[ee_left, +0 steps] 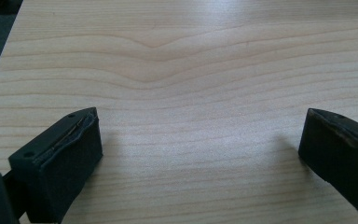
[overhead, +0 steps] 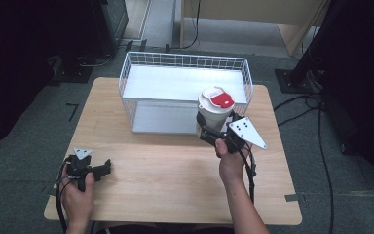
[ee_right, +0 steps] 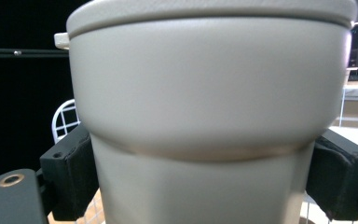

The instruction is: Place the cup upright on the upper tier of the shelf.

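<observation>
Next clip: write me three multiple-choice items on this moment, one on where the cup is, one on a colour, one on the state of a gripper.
1. Where is the lidded cup?
A. Held up at the near right corner of the wire basket
B. Lying on the table's left edge
C. On the floor

2. What colour is the patch on the cup's lid?
A. Blue
B. Red
C. Green

3. How does the left hand-held gripper stand?
A. Shut on the cup
B. Shut on a cable
C. Open, over bare table

Key: 1 A, the high view shows the right hand-held gripper clamping the cup in front of the basket's corner. 2 B, the patch reads red from above. 3 C, the left gripper view shows its jaws wide apart with wood between.
</observation>
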Demonstrator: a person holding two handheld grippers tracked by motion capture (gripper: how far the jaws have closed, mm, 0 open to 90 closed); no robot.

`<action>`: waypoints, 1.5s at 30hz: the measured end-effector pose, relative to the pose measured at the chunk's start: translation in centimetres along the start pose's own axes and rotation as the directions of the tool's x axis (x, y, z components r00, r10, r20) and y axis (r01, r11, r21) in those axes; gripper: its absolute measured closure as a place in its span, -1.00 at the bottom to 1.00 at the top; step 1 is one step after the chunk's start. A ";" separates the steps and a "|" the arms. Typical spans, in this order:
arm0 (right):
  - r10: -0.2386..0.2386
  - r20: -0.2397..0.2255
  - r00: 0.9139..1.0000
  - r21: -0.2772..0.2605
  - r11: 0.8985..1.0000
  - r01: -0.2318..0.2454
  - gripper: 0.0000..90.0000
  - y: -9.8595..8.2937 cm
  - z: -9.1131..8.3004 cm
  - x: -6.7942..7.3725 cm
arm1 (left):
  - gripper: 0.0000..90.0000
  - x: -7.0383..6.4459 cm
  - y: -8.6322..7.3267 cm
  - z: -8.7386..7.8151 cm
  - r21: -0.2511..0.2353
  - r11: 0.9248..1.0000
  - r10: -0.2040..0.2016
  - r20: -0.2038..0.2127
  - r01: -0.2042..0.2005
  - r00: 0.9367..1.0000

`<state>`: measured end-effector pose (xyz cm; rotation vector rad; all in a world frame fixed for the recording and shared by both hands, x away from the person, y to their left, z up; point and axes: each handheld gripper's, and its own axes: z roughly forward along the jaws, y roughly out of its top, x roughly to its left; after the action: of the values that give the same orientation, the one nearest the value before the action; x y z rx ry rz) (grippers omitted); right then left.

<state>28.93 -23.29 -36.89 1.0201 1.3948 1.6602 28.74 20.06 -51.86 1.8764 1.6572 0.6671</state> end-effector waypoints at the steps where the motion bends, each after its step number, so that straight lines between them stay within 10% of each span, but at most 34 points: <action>1: 0.000 0.000 1.000 0.000 1.000 0.000 -0.75 0.0 0.0 0.0 | -1.00 0.0 0.0 0.0 0.000 1.000 0.000 0.000 0.000 1.000; 45: -0.048 0.063 0.997 -0.042 0.998 0.050 -0.75 4.6 11.1 -1.5 | -1.00 0.0 0.0 0.0 -0.001 1.000 -0.001 0.000 0.001 1.000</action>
<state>39.46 -20.73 -31.39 0.9962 1.3276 1.6035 28.74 20.05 -51.88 1.8748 1.6569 0.6680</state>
